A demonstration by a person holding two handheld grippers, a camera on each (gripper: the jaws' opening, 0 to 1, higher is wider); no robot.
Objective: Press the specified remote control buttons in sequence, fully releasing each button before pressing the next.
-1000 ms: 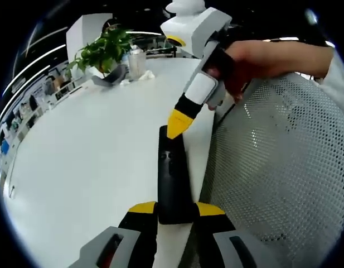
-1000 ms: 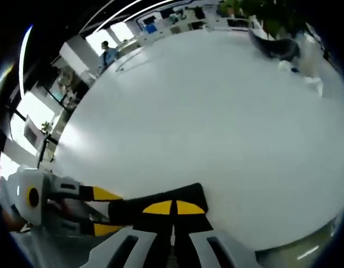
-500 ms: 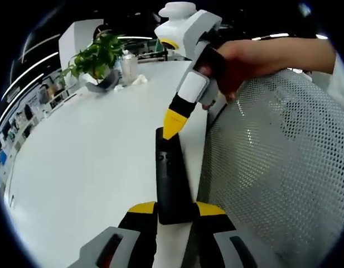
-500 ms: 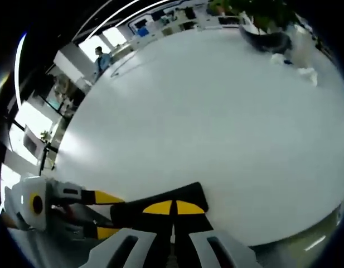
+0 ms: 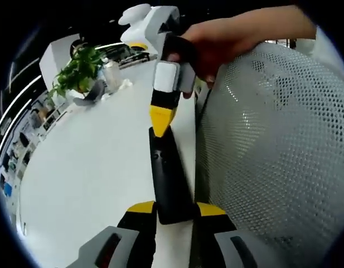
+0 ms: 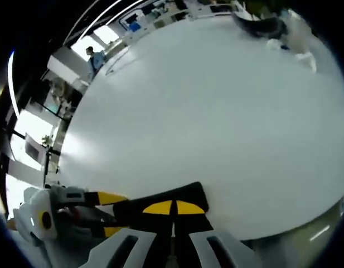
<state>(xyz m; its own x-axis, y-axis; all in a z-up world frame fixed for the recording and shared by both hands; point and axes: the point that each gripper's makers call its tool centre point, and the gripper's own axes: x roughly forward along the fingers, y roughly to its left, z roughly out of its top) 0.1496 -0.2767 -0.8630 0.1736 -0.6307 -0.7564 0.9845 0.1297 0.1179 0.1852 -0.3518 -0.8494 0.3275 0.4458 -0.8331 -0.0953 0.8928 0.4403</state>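
Left gripper (image 5: 169,207) holds the near end of the black remote control (image 5: 167,173) between its two yellow-tipped jaws, one jaw on each long side, so it is closed on it. From my left gripper the remote runs straight forward, along the line of the jaws, and its far end points toward the right gripper (image 5: 160,120) that comes down from above.

My right gripper has its two jaws pressed together into one yellow tip. In the left gripper view this tip stands at the far end of the remote, on its top face or just over it; I cannot tell for sure if it presses. The right gripper view (image 6: 173,207) gives the same relation from the other side: the closed yellow tip lies over the dark remote, and the left gripper (image 6: 102,215) reaches in from the left and holds the remote's end.

So the long axis joins the two grippers, and the right one is nearer to the buttons (image 5: 156,156), which sit just a little nearer to me than the tip. I judge the next press needs only a short move along this axis.

The remote is over the white table (image 5: 88,156), close to its edge, just beside a white mesh chair back (image 5: 272,145). A potted plant (image 5: 77,72) stands far away on the table.
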